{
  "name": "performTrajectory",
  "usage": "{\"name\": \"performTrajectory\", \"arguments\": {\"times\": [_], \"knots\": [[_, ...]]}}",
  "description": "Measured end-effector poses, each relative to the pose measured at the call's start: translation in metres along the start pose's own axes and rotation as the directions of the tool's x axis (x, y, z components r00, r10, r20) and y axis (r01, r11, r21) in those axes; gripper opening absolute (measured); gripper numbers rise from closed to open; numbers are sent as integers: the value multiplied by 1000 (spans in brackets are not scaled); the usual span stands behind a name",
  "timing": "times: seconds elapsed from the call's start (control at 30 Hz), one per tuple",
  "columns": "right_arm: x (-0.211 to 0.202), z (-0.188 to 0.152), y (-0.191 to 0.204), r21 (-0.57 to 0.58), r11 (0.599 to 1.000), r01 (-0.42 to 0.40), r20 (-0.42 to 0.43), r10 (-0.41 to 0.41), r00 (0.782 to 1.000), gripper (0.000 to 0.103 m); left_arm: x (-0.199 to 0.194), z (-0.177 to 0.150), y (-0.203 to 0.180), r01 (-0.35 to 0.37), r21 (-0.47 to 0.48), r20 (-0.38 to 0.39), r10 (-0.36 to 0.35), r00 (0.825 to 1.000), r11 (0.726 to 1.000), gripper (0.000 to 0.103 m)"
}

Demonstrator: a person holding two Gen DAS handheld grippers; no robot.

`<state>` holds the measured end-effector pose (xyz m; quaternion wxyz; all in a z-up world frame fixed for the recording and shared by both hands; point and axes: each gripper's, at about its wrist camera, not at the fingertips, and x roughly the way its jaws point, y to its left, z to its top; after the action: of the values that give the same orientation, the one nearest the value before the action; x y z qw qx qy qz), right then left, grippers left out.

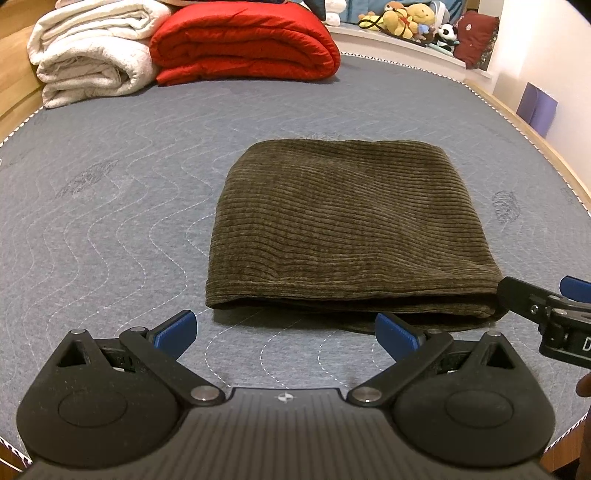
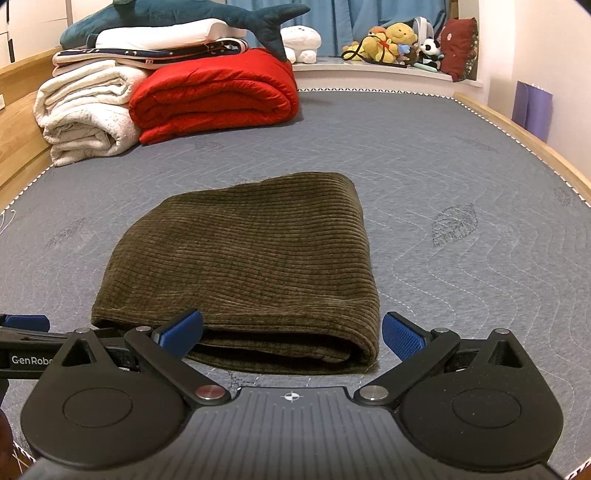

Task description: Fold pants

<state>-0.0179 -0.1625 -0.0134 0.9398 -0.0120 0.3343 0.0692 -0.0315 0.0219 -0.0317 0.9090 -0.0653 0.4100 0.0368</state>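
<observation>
Dark olive corduroy pants (image 1: 343, 225) (image 2: 251, 258) lie folded into a compact stacked rectangle on the grey quilted mattress (image 1: 110, 229) (image 2: 461, 258). My left gripper (image 1: 286, 334) is open just in front of the pants' near left corner, with nothing between its blue pads (image 1: 177, 328). My right gripper (image 2: 291, 334) is open too, its fingers straddling the near right end of the fold without touching it. The right gripper's tip (image 1: 535, 299) shows at the right edge of the left wrist view, against the pants' near right corner.
A rolled white blanket (image 1: 88, 51) (image 2: 85, 110) and a folded red quilt (image 1: 243, 44) (image 2: 214, 96) sit at the far left of the mattress. A plush shark (image 2: 192, 14) tops the pile. Stuffed toys (image 2: 391, 42) line a far ledge. A wooden bed frame (image 2: 517, 133) borders the right side.
</observation>
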Motion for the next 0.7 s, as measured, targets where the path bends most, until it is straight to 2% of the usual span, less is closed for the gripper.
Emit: {"name": "performTrajectory", "arguments": {"times": [0.7], "knots": [[0,0,1,2,1000,2,2,-2,1000,102,0,0,-3,8,16,11,-8,1000,1000,103]]}}
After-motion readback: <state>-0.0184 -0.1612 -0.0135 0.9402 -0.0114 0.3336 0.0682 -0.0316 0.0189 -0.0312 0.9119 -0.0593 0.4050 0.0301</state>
